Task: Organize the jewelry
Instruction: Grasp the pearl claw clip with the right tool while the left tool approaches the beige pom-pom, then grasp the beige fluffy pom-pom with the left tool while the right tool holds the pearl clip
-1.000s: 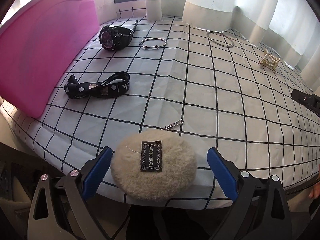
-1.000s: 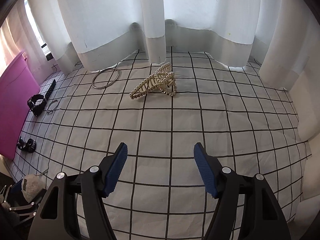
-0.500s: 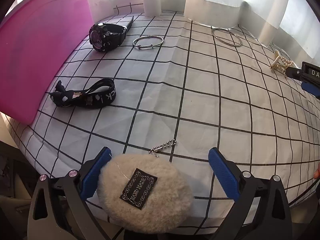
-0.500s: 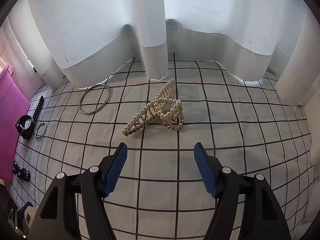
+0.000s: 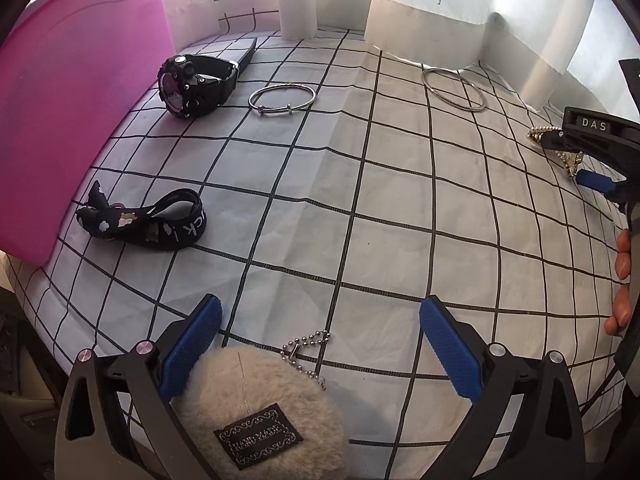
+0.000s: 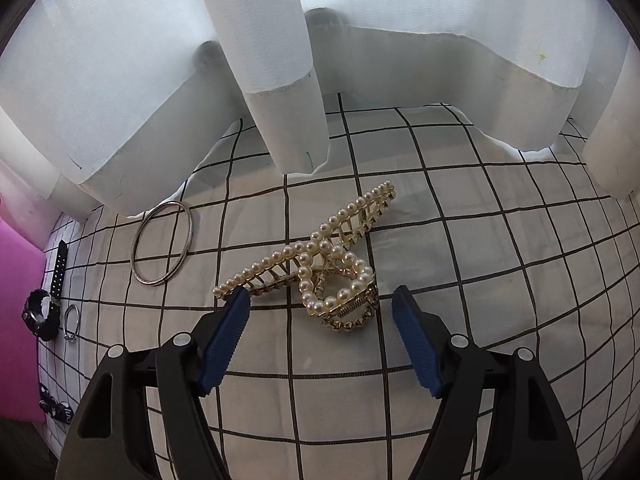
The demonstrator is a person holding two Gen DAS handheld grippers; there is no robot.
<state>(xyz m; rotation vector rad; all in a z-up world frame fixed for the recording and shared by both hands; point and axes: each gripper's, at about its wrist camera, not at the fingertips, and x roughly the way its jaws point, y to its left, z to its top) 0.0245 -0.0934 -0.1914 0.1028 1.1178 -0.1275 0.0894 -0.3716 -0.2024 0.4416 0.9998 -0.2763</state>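
Right wrist view: right gripper (image 6: 320,312), jaws spread, has closed in on the pearl hair claw (image 6: 320,264) lying on the checked cloth (image 6: 480,280), now ready for grasping; left gripper (image 5: 320,324) likewise spread, empty

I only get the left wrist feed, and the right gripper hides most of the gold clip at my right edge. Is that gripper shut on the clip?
Observer: No. The right gripper is open; the clip lies on the cloth with its looped end between the fingertips, unclamped.
Operator: How does the clip lie?
Observer: On its side, with the long pearl row running away to the upper right, toward the curtain.
Operator: Is anything near enough to get caught?
Observer: The large ring lies to the clip's left, clearly apart from it.
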